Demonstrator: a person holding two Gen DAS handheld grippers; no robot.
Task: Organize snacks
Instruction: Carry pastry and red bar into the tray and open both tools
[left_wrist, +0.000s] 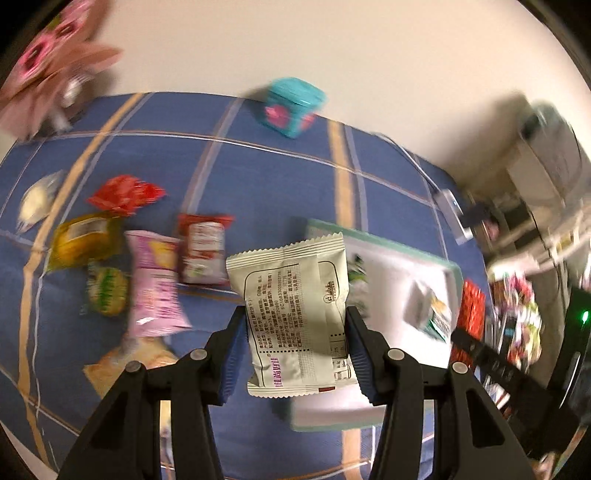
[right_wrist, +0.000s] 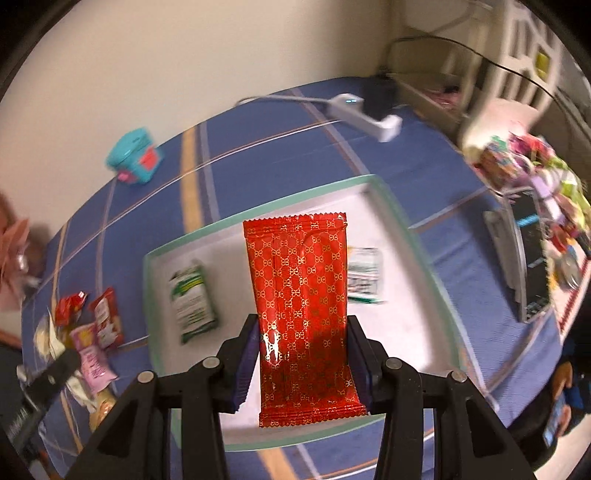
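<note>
While over the tray (right_wrist: 413, 236) | our left claw (left_wrist: 295, 347) grips a pale packet (left_wrist: 295, 314) | our right claw (right_wrist: 303, 358) grips a red packet (right_wrist: 299, 295)

Blue plaid cloth (right_wrist: 258, 140) covers the counter. Teal cube box (right_wrist: 135, 155) sits far ahead-left of the tool by the cream wall (right_wrist: 184, 55). White power strip (right_wrist: 365, 114) with cable far ahead-right. Pink paper flowers (left_wrist: 48, 70) far left, blurred.

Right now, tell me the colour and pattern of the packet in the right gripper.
Red with a repeating gold motif, clearest in the right wrist view.
</note>
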